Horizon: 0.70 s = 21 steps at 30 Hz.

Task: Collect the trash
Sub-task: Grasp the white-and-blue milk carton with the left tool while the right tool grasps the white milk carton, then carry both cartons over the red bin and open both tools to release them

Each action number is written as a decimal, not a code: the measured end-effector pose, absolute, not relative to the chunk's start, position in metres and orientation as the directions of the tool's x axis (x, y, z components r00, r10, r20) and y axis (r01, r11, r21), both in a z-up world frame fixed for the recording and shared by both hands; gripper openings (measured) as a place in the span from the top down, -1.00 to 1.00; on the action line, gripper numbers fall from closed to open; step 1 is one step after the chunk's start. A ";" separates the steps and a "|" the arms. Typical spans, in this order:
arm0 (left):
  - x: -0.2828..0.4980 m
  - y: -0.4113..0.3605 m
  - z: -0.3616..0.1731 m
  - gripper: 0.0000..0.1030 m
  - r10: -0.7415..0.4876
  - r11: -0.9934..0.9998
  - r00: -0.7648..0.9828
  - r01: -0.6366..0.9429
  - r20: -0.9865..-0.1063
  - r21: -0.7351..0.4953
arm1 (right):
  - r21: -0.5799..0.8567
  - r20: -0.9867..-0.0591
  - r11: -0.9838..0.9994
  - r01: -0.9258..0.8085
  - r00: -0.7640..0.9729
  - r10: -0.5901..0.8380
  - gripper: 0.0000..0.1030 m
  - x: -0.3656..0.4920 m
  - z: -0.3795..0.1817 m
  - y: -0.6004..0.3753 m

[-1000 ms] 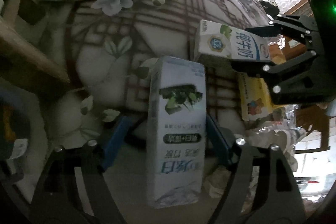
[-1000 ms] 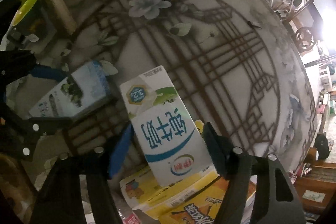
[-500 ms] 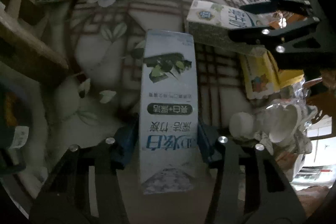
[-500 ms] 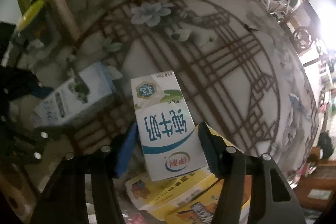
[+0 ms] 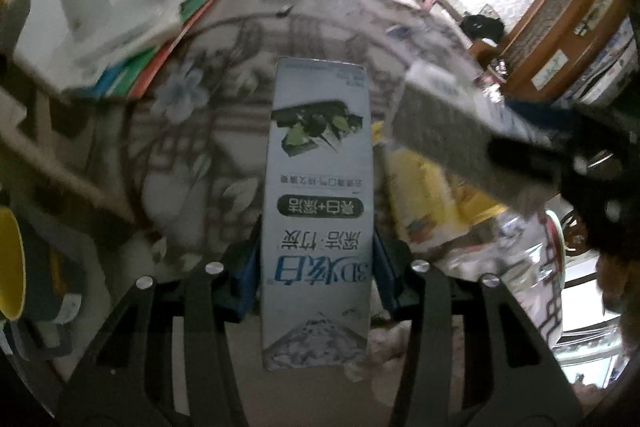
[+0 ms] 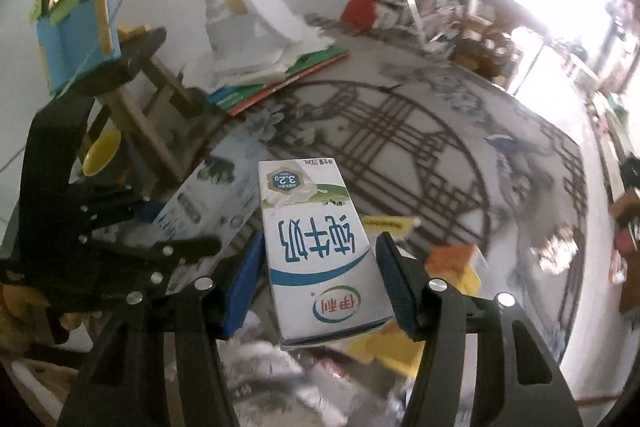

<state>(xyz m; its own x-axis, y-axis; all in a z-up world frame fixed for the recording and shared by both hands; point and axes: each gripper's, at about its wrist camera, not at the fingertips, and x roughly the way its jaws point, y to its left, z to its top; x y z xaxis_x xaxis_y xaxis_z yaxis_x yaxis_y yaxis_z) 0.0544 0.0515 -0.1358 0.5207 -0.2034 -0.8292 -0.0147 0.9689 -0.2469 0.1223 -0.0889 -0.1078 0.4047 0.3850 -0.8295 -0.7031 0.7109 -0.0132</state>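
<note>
Over the round patterned table [image 6: 460,163], both grippers were raised with a carton each. Left gripper [image 5: 316,263] was clamped on the pale blue-grey carton [image 5: 320,187], blue pads pressed against its two long sides, carton pointing to 12 o'clock and clear of the tabletop. Right gripper [image 6: 318,277] gripped the white milk carton [image 6: 316,251] the same way, printed face up, its top end toward 12. In the right wrist view the left gripper and its carton [image 6: 208,203] sat at 9 o'clock, just beside the milk carton. Both cartons were closed; contents could not be told. Yellow packaging [image 6: 452,267] and crumpled wrappers [image 6: 280,367] lay on the table below, from 3 to 6 o'clock. A stack of books and papers [image 6: 272,75] lay at 11, a wooden stool [image 6: 132,83] at 10.
</note>
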 end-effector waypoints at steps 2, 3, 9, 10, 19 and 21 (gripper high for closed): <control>0.060 0.044 -0.128 0.11 -0.211 0.969 0.536 0.005 -0.817 -0.248 | 0.000 -0.812 0.761 -0.649 0.444 0.379 -0.07 0.115 -0.102 -0.107; 0.065 0.042 -0.124 0.11 -0.217 0.968 0.544 0.015 -0.810 -0.250 | 0.023 -0.803 0.795 -0.606 0.463 0.376 -0.07 0.112 -0.100 -0.119; 0.073 0.005 -0.110 0.11 -0.259 0.963 0.555 0.090 -0.791 -0.253 | 0.072 -0.770 0.903 -0.424 0.551 0.320 -0.07 0.098 -0.090 -0.176; 0.074 -0.001 -0.110 0.11 -0.266 0.962 0.552 0.101 -0.791 -0.253 | 0.073 -0.768 0.911 -0.407 0.559 0.311 -0.07 0.096 -0.089 -0.185; 0.073 -0.049 -0.108 0.10 -0.282 0.959 0.535 0.149 -0.796 -0.240 | 0.088 -0.763 0.945 -0.315 0.588 0.267 0.17 0.083 -0.095 -0.242; 0.073 -0.056 -0.110 0.10 -0.278 0.961 0.531 0.150 -0.801 -0.234 | 0.101 -0.770 0.948 -0.303 0.580 0.267 0.47 0.082 -0.099 -0.254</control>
<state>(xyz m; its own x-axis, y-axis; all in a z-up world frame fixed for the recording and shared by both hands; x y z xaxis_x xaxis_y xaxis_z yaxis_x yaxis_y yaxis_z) 0.0733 -0.0559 -0.1101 0.5306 -0.2781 -0.8007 0.1497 0.9606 -0.2343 0.0818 -0.2536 -0.0985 0.5800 0.2668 -0.7697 -0.3025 0.9478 0.1006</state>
